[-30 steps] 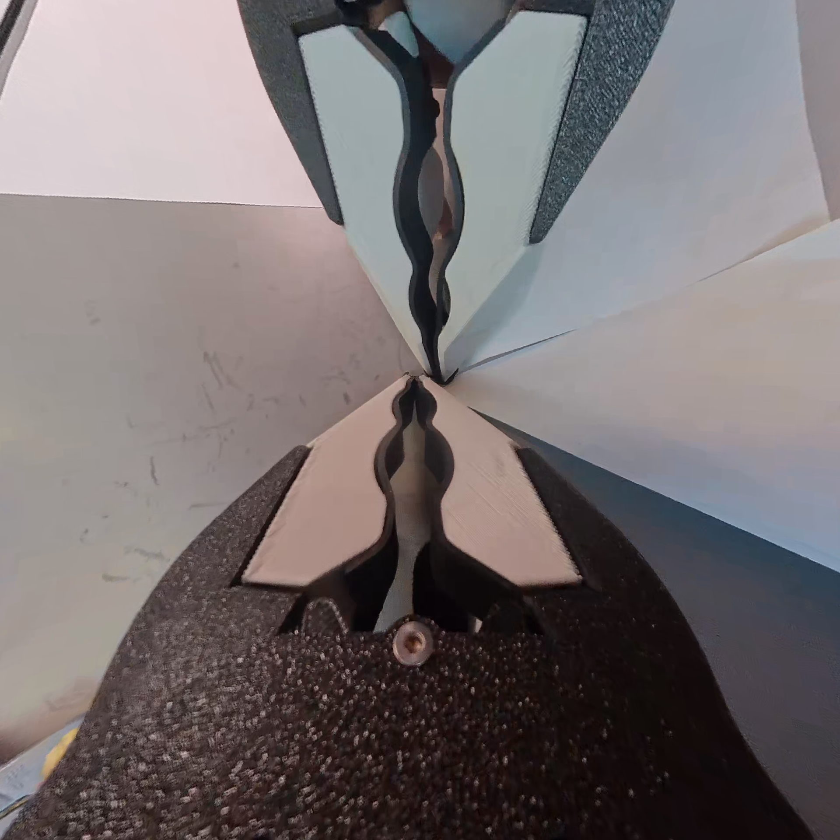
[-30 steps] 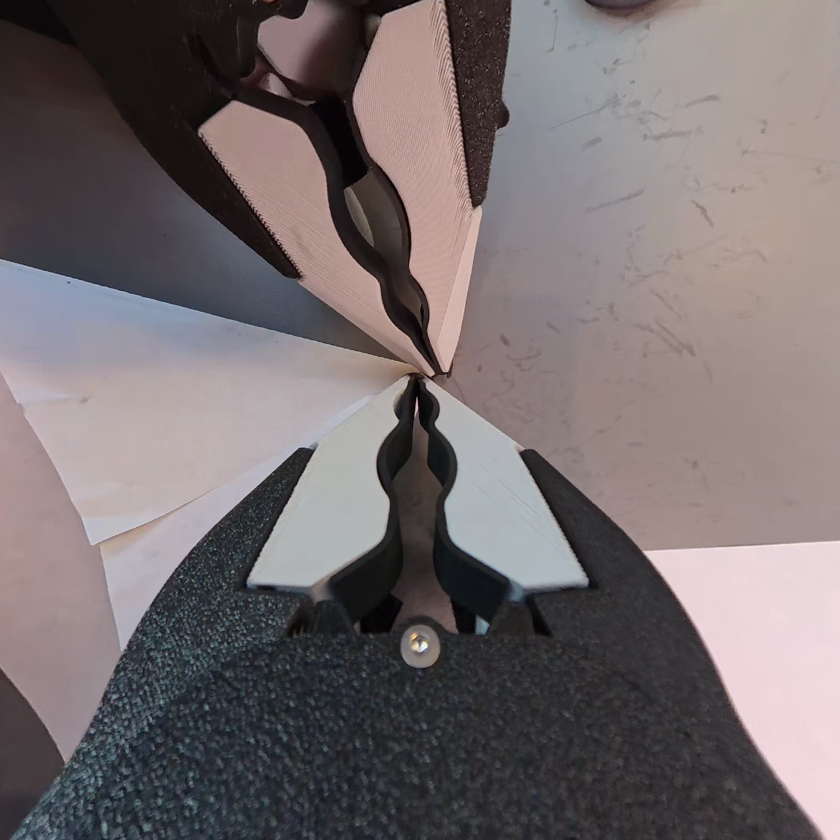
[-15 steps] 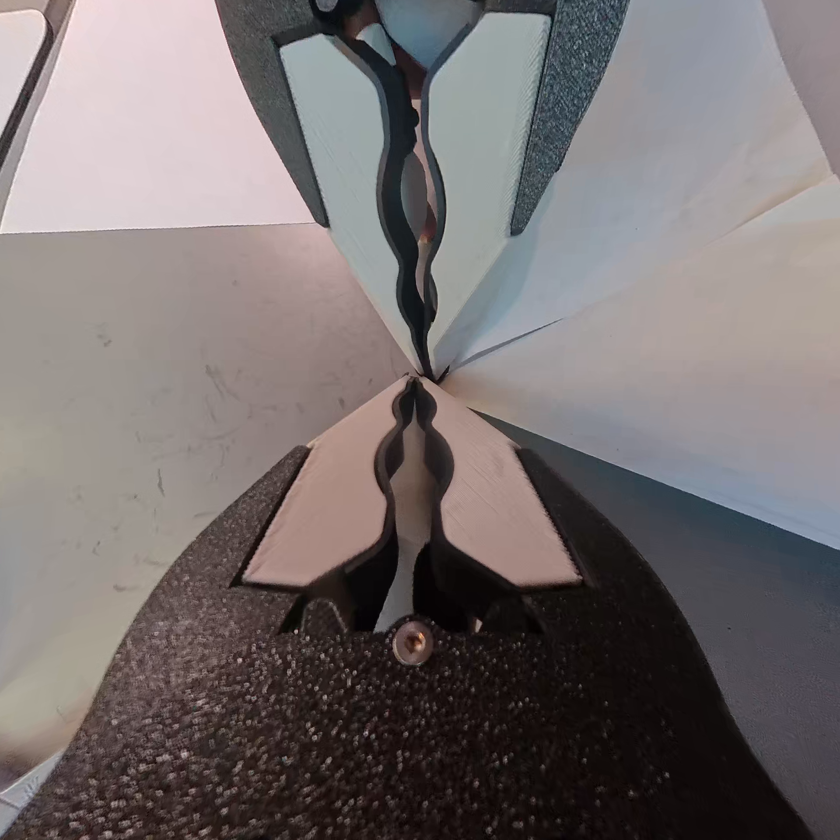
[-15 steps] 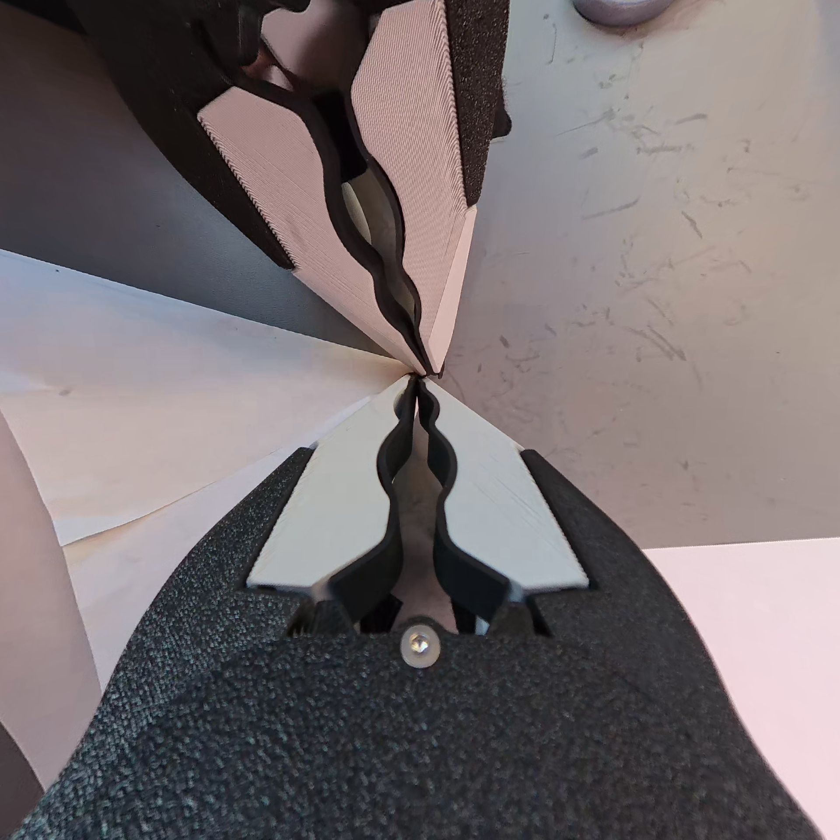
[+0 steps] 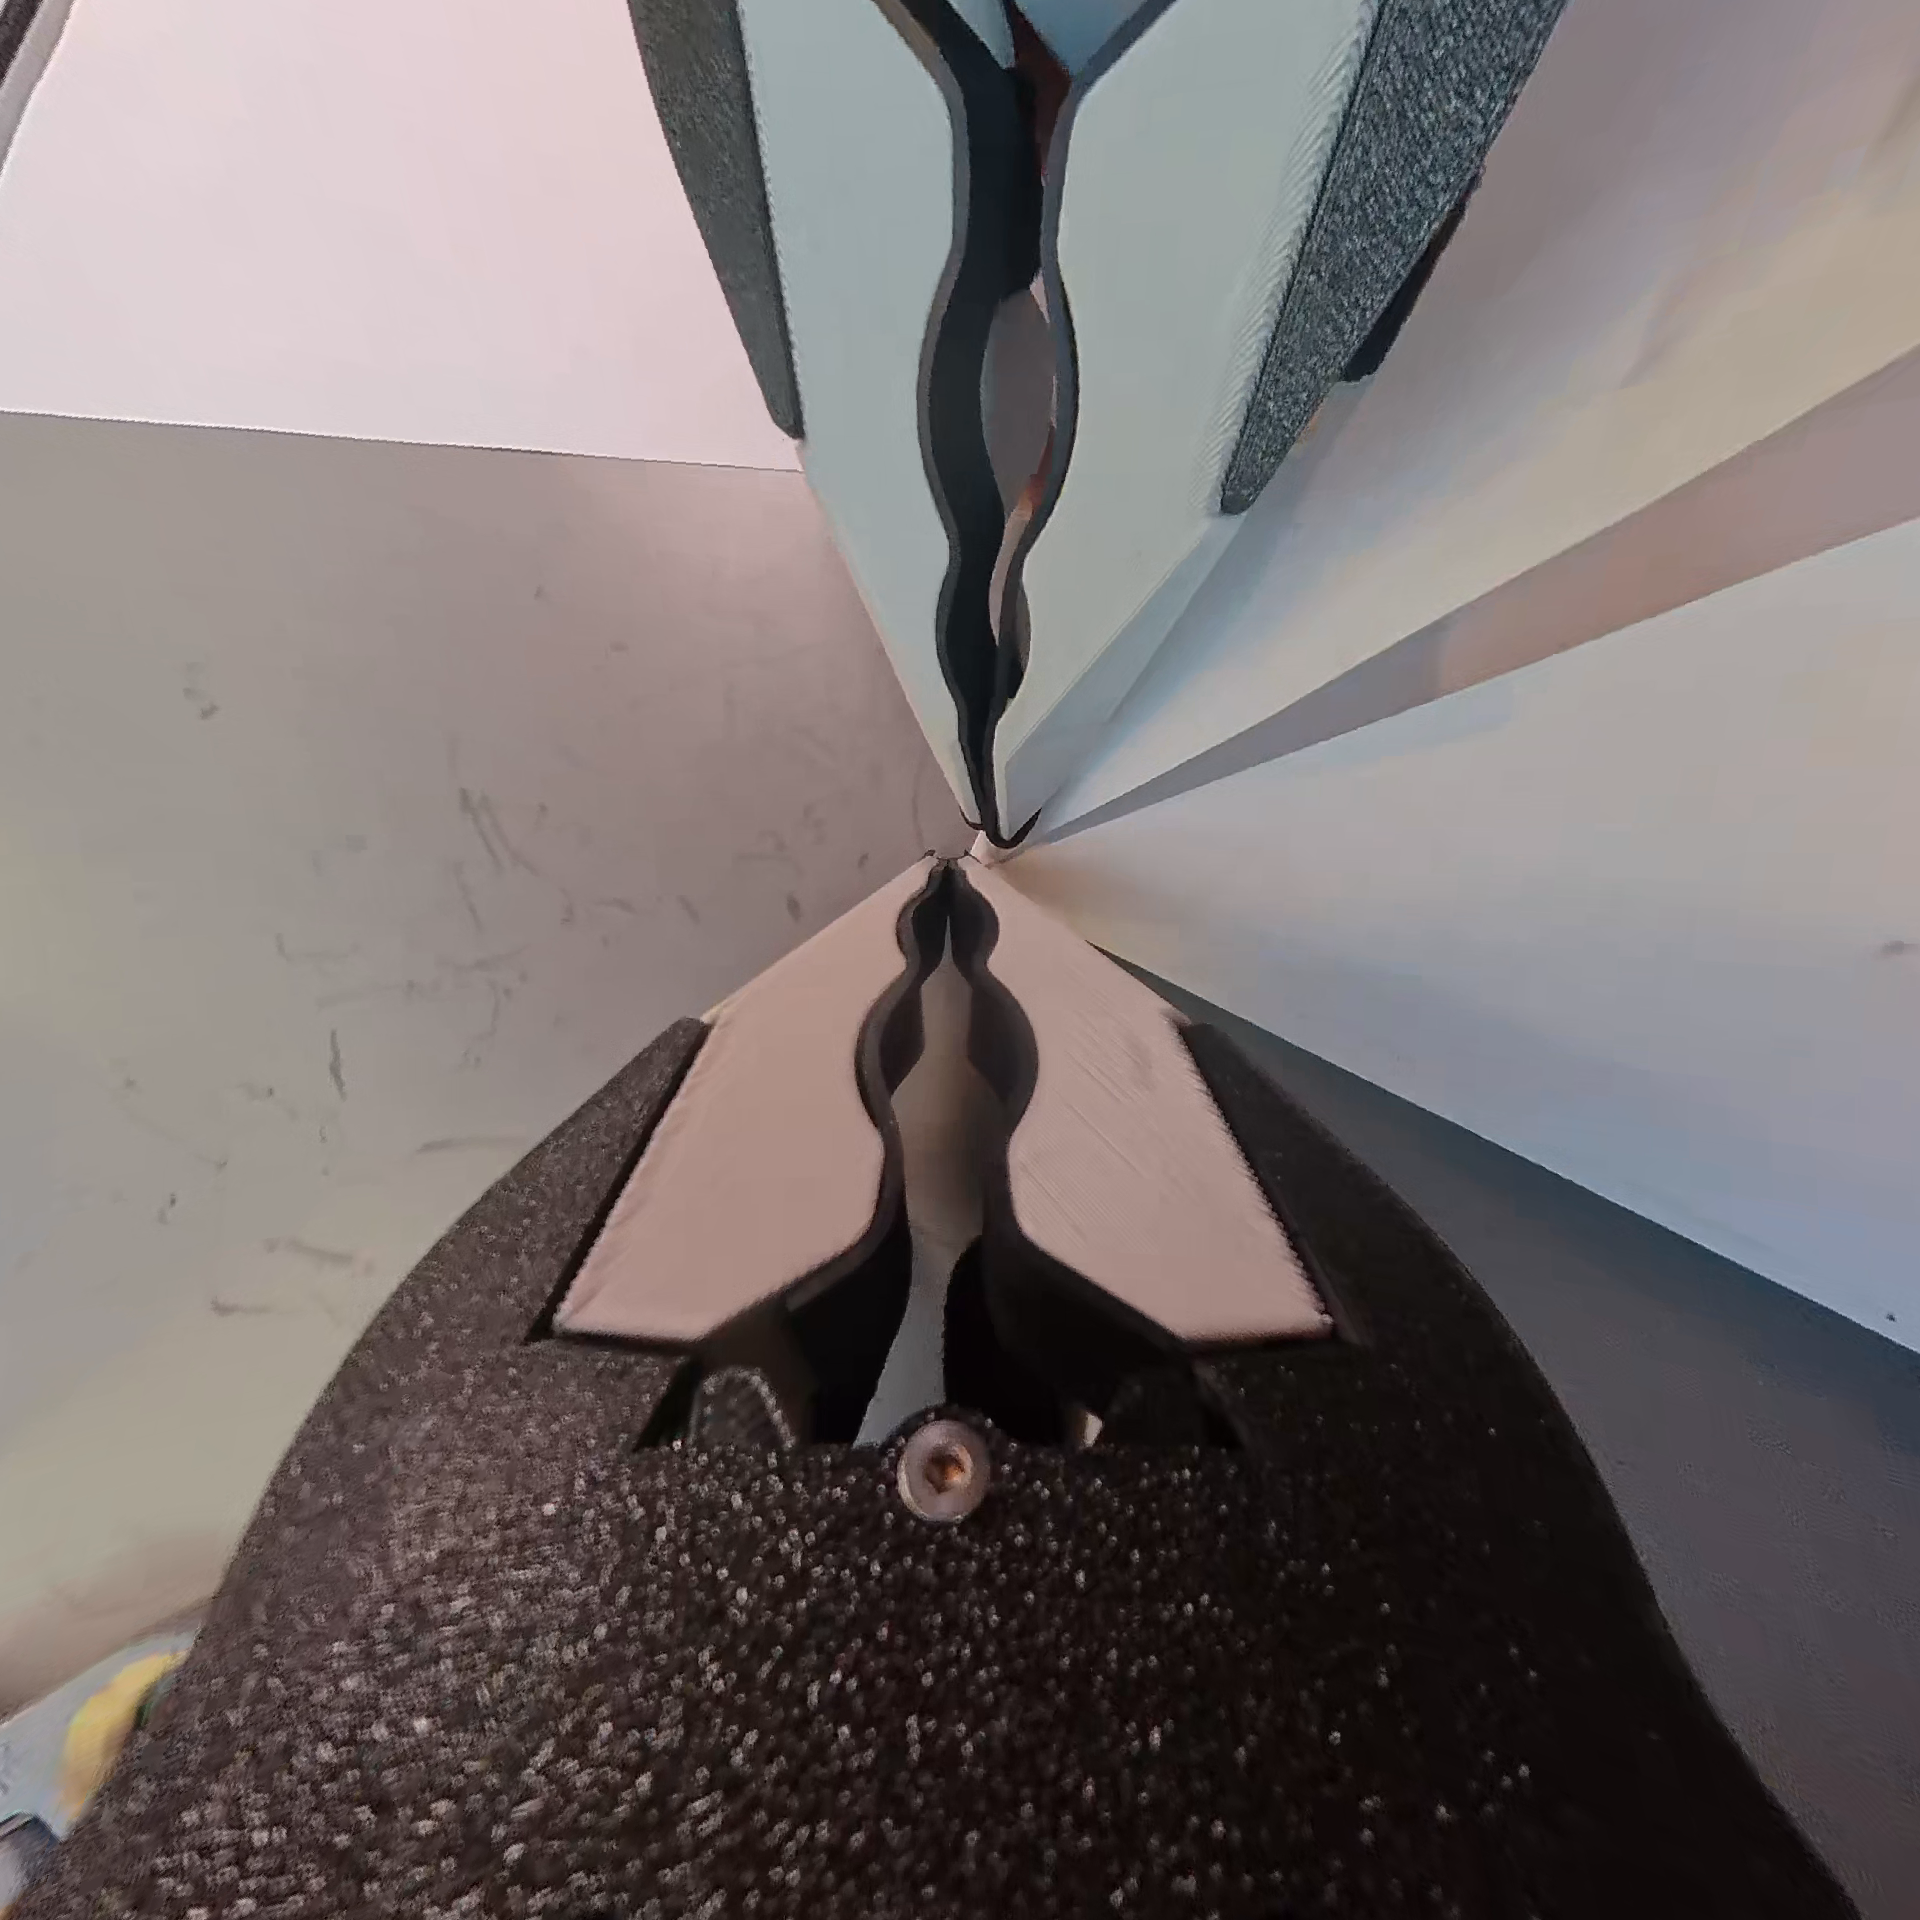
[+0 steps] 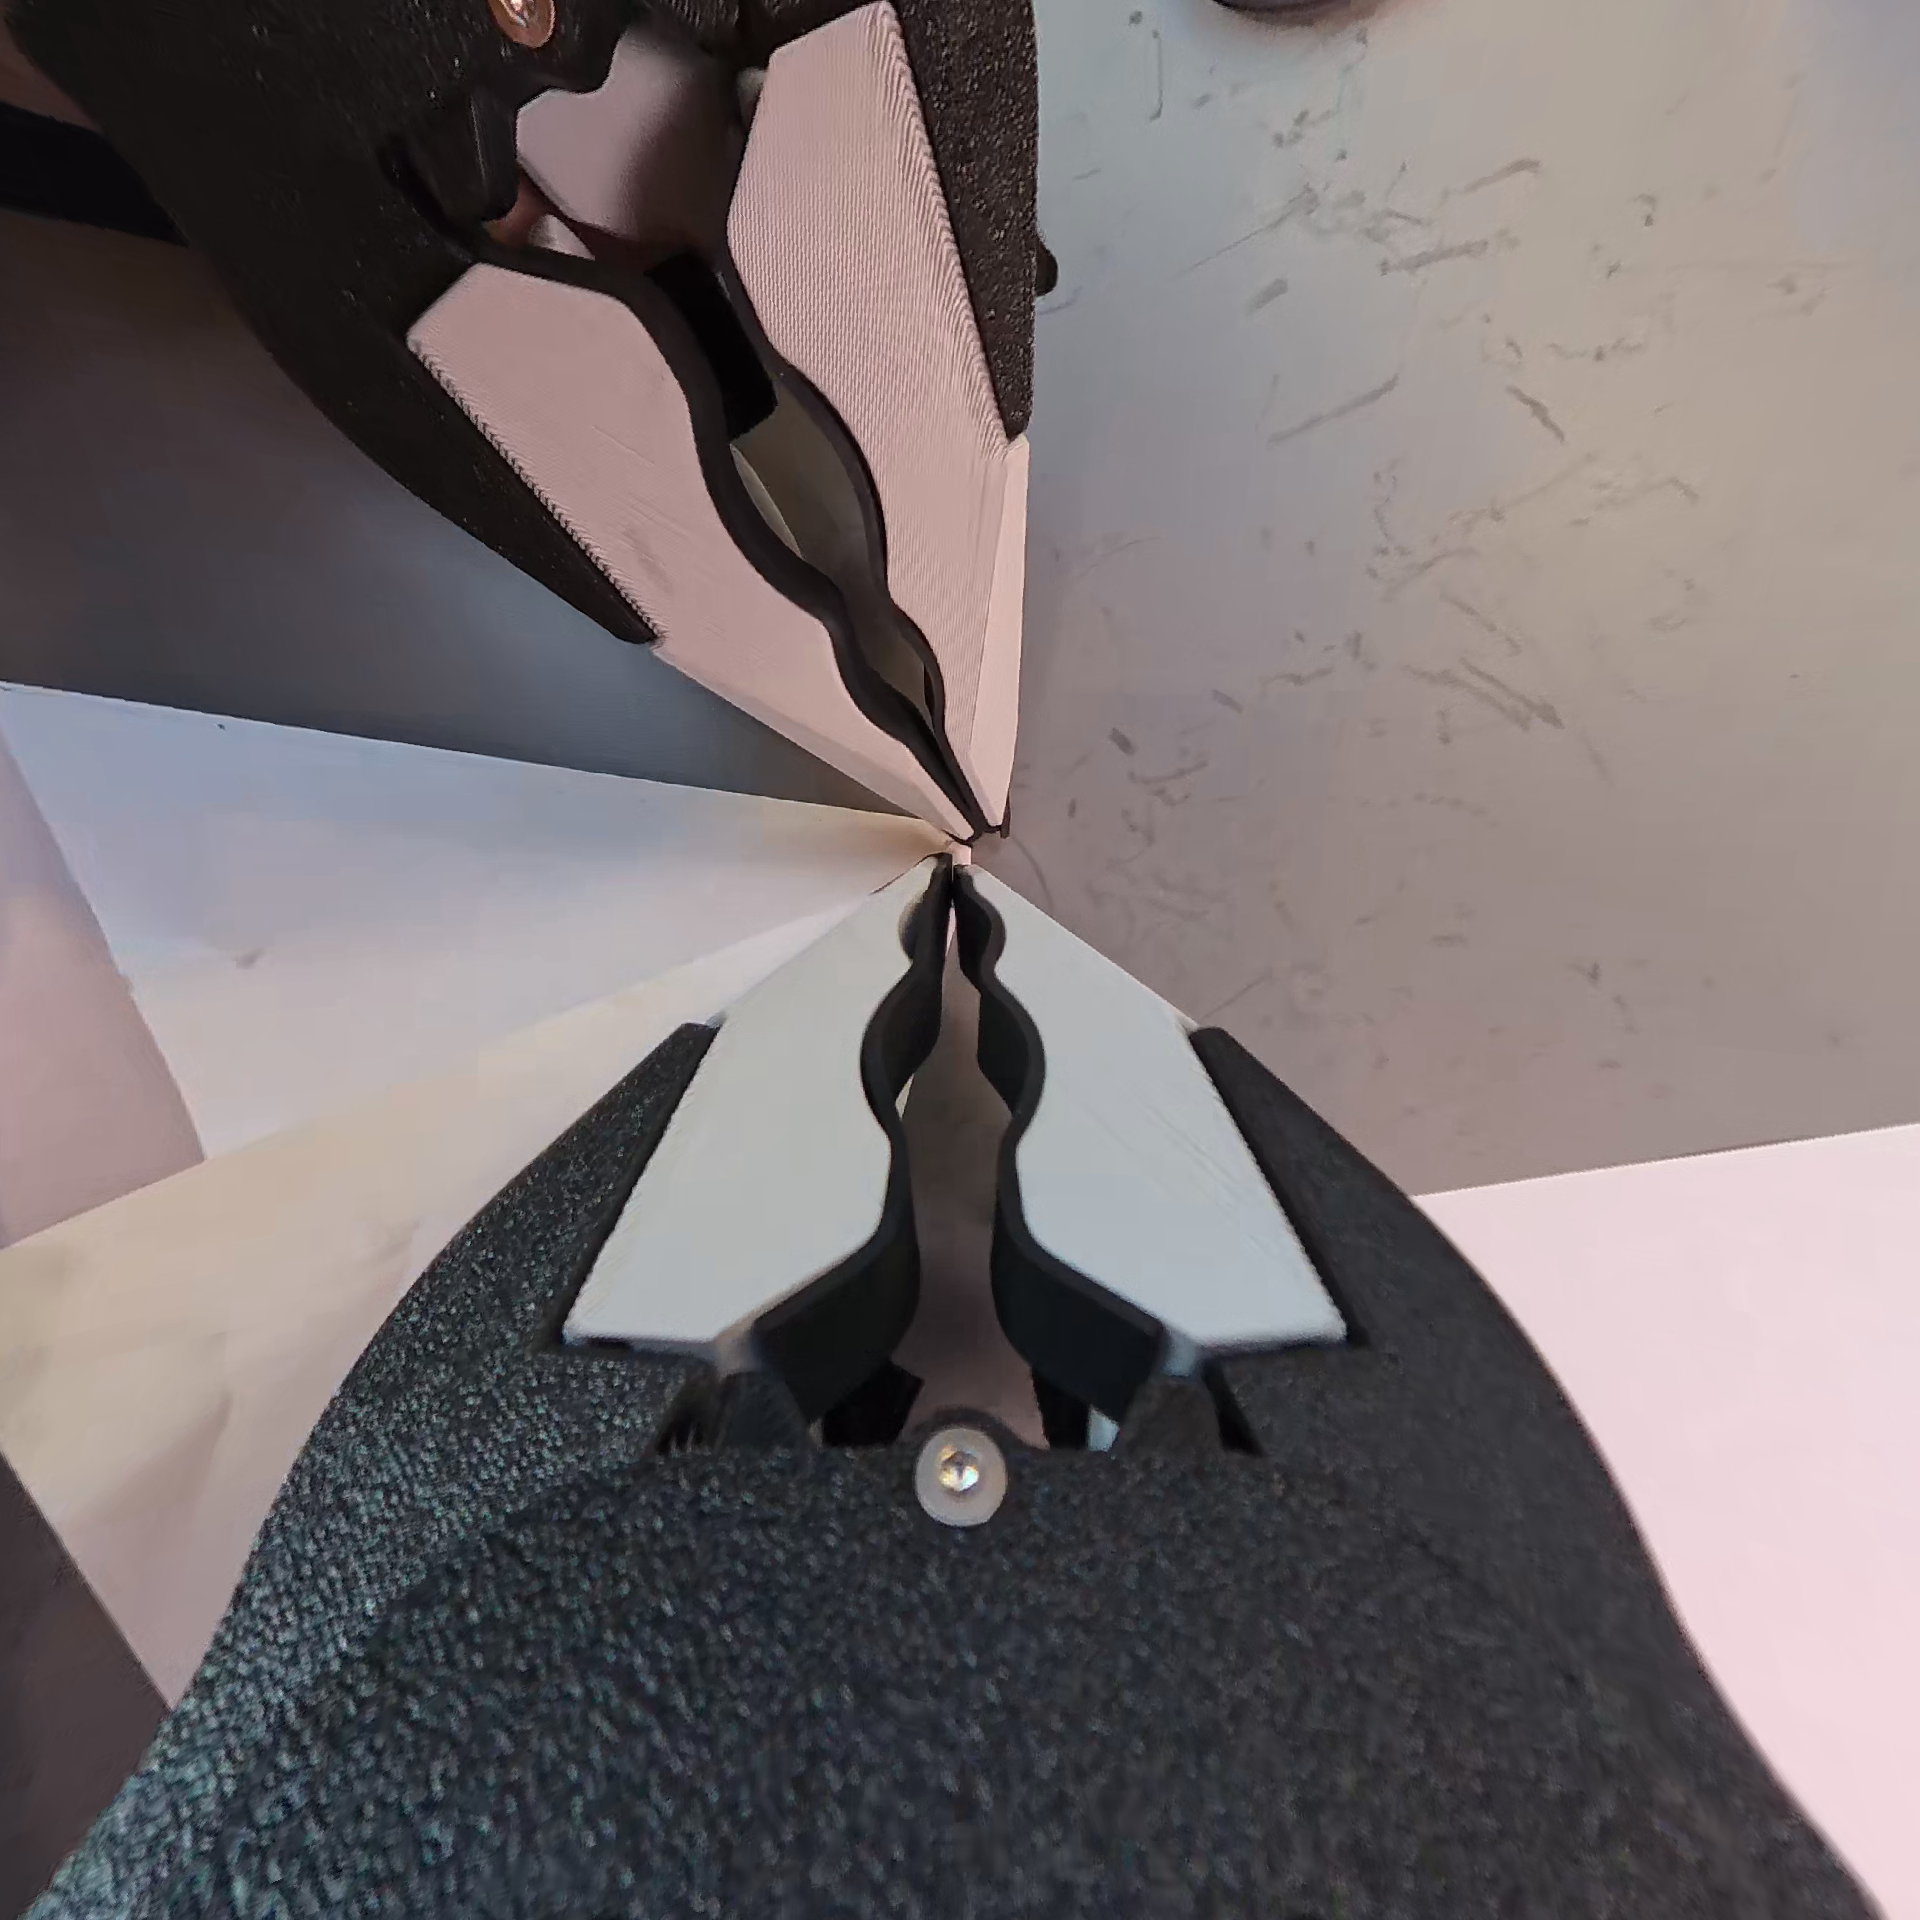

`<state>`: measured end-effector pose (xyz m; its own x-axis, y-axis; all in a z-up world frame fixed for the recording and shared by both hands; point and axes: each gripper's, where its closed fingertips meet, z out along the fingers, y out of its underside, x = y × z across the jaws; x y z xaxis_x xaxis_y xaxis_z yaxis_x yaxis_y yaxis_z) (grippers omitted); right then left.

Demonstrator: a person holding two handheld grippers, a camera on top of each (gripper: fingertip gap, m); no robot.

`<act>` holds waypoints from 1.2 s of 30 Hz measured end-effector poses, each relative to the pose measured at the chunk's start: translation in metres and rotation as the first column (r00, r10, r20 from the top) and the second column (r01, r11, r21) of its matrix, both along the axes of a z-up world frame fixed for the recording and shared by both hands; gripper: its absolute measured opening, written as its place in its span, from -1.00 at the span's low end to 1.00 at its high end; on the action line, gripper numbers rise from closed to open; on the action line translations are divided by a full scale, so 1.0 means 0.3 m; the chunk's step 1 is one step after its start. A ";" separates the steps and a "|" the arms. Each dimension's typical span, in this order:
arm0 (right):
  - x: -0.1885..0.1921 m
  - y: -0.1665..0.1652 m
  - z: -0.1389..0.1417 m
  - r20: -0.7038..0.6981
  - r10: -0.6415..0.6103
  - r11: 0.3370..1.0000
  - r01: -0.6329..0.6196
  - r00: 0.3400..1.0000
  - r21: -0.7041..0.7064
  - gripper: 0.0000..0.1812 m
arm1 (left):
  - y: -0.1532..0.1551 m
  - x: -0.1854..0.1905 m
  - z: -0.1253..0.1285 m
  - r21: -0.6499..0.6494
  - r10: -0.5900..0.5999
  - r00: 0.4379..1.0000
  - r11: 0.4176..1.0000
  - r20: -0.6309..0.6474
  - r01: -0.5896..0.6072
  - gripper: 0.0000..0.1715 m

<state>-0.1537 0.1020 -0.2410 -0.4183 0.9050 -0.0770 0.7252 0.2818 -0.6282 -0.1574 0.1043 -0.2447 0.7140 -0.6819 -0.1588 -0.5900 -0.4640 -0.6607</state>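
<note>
A white sheet of paper [image 5: 1507,935] is folded, and its layers fan out from one corner pinched at the fingertips. My left gripper [image 5: 951,862] is shut on that corner. My right gripper [image 5: 995,831] comes down from the top of the left wrist view, shut, tip to tip with the left. In the right wrist view my right gripper [image 6: 951,862] is shut on the paper [image 6: 364,883], which spreads to the left. The left gripper [image 6: 977,826] reaches in from the upper left and nearly touches it. The corner itself is hidden between the tips.
A scratched grey tabletop [image 5: 364,831] lies under both grippers and also shows in the right wrist view [image 6: 1455,623]. A second white sheet [image 5: 364,260] lies flat at the back left, and it shows at the lower right in the right wrist view [image 6: 1662,1403]. A dark round object [image 6: 1278,5] sits at the top edge. Only a small space, under 4 cm, lies between the two pairs of fingers.
Both grippers stay shut, tip to tip. The two have turned a little against each other, the paper layers have spread wider, and a small gap shows between the tips.
</note>
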 end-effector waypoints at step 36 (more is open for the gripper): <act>0.009 0.021 -0.002 -0.120 0.058 0.951 -0.018 0.991 0.310 -1.00 | -0.013 0.010 0.000 -0.235 0.068 0.991 0.971 0.118 -0.039 -1.00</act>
